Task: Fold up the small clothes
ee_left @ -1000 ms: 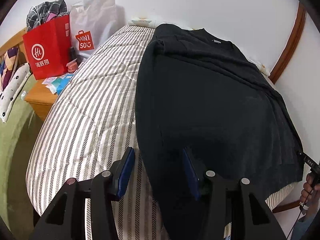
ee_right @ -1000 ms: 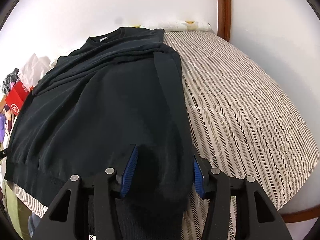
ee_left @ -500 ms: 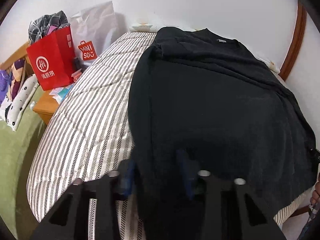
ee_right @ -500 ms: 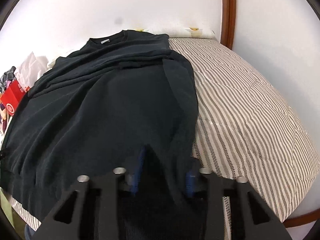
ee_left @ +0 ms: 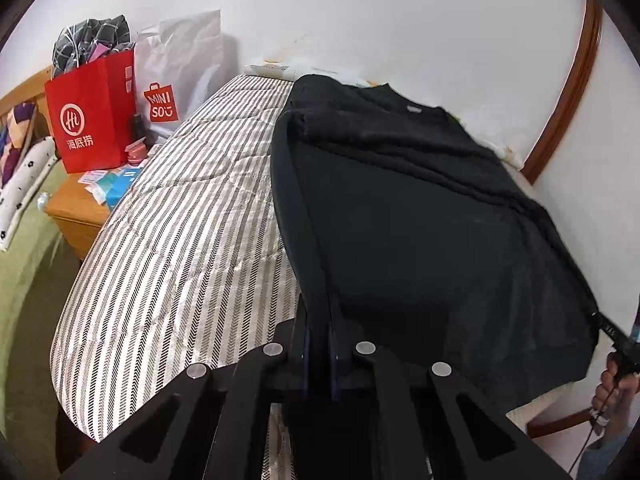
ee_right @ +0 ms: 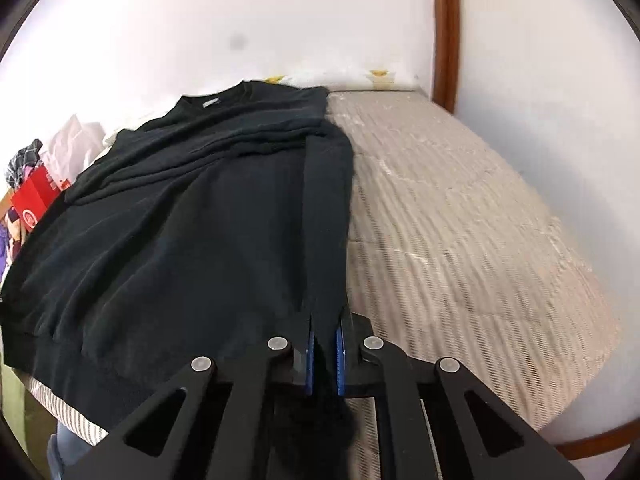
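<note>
The black sweater [ee_left: 420, 216] lies spread across the striped mattress [ee_left: 180, 220]. The left gripper [ee_left: 319, 320] is clamped on the sweater's hem corner, and the right gripper [ee_right: 325, 332] is clamped on the opposite corner.

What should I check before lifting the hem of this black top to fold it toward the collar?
1. Left tongs shut on the black top at its hem corner: ok.
2. Right tongs shut on the opposite hem corner: ok.
3. Sleeves folded in across the chest: ok.
4. Collar lying flat near the wall: ok.
5. Striped bedspread caught in either grip: cannot tell.
6. Fabric between the two grips smooth: not ok, soft wrinkles run across the body.
</note>
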A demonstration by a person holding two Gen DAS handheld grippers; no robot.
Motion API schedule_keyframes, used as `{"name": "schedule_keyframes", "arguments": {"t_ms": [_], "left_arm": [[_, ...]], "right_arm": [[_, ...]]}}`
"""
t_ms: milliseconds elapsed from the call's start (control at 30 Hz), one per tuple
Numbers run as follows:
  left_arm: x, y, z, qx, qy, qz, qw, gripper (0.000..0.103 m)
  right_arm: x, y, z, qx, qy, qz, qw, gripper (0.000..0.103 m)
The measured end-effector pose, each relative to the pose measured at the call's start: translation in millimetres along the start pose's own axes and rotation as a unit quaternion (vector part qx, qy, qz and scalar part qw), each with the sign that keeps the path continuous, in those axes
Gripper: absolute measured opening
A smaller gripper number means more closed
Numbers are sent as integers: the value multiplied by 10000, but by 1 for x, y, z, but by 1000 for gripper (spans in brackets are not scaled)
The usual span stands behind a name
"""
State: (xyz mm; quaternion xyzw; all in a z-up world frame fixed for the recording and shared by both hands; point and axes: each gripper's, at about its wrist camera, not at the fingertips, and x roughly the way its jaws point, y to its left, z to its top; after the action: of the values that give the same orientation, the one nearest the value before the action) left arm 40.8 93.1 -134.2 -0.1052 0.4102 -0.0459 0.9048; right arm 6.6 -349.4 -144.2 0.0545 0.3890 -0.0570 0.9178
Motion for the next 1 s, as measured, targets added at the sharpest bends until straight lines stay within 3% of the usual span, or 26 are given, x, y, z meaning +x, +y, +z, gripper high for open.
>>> {"name": "schedule_keyframes", "arguments": {"t_ms": [100, 233, 433, 567, 700, 767, 833, 867, 1000], "left_arm": [[0, -1, 5, -17, -23, -65, 10000, 7], [1, -1, 8, -47, -27, -104, 9999, 7], [7, 6, 8, -109, 116, -171, 9997, 7], [10, 6, 6, -138, 157, -169, 9996, 7], [7, 3, 8, -91, 128, -166, 9997, 7], [5, 1, 9, -54, 105, -150, 9998, 7], [4, 0, 10, -45, 91, -133, 9999, 7], [3, 0, 10, -47, 75, -129, 9999, 7], [-6, -2, 10, -30, -36, -121, 9999, 7]], "right_arm": [[-4, -5, 5, 117, 57, 219, 9997, 7], [2, 8, 12, -124, 125, 185, 9997, 8], [21, 7, 13, -16, 440, 244, 9987, 14], [29, 6, 9, -11, 544, 221, 9983, 34], [38, 12, 10, 33, 512, 200, 9985, 37], [40, 18, 11, 51, 503, 260, 9984, 34], [40, 23, 12, -42, 483, 280, 9984, 14], [40, 26, 13, -126, 472, 292, 9984, 10], [24, 25, 14, -247, 172, 393, 9988, 8]]}}
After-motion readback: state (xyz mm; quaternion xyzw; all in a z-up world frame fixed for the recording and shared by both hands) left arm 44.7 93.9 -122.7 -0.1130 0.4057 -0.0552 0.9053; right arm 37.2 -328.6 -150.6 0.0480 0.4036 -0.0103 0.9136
